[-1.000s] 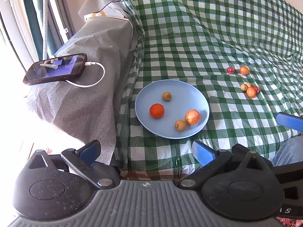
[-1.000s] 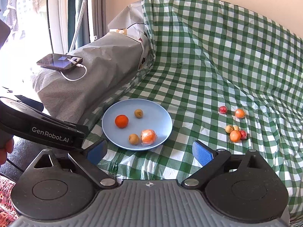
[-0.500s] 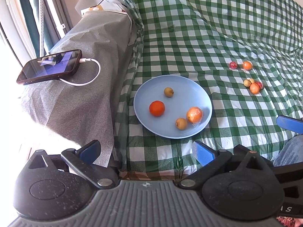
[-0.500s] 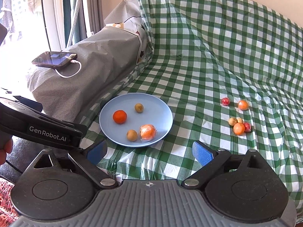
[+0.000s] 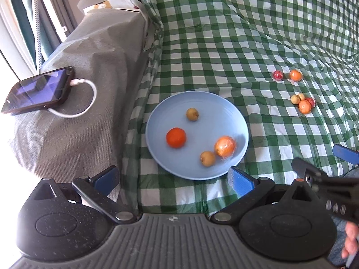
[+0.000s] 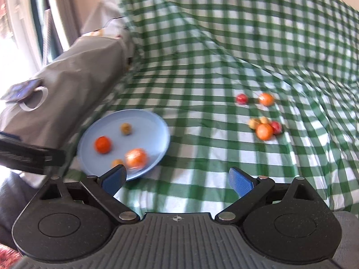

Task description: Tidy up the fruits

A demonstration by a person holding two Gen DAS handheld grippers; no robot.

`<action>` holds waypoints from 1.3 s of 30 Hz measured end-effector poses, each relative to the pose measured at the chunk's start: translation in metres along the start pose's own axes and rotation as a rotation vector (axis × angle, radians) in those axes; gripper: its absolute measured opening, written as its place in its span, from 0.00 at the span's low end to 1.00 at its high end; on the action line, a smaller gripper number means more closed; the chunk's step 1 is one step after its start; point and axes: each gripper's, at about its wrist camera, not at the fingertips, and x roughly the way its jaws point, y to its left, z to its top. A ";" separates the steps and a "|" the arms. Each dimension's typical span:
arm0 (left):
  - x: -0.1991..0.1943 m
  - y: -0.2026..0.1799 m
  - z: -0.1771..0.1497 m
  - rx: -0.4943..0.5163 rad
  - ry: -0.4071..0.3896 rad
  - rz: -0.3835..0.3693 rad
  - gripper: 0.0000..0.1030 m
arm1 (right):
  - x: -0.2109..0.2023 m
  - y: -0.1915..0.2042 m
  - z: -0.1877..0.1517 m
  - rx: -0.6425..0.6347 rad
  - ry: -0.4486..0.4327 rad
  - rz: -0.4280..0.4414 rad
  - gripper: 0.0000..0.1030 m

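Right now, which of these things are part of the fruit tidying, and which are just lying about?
Part of the job:
plate with four fruits on it
loose fruits on the checked cloth
left gripper and right gripper, both with jaws open, holding nothing

Just lying about:
phone with its white cable, on the grey cover

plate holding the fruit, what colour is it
The plate is plain light blue, clearest in the left wrist view.

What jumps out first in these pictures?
A blue plate on a green checked cloth holds four fruits. Six more small fruits lie loose on the cloth to its right. On the grey cover to the left, a phone lies plugged in.
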 end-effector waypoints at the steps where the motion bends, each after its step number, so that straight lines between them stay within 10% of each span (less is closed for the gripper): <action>1: 0.003 -0.003 0.003 0.004 0.003 -0.002 1.00 | 0.007 -0.008 0.000 0.014 -0.001 -0.008 0.96; 24: 0.102 -0.125 0.097 0.216 0.015 -0.060 1.00 | 0.157 -0.193 0.015 0.169 -0.079 -0.451 0.93; 27: 0.130 -0.157 0.114 0.305 -0.013 -0.119 1.00 | 0.176 -0.198 0.017 0.099 -0.064 -0.406 0.85; 33: 0.175 -0.216 0.133 0.467 -0.059 -0.228 1.00 | 0.196 -0.187 0.023 -0.113 -0.118 -0.301 0.32; 39: 0.210 -0.254 0.139 0.558 -0.045 -0.330 1.00 | 0.200 -0.223 0.030 0.068 -0.121 -0.272 0.34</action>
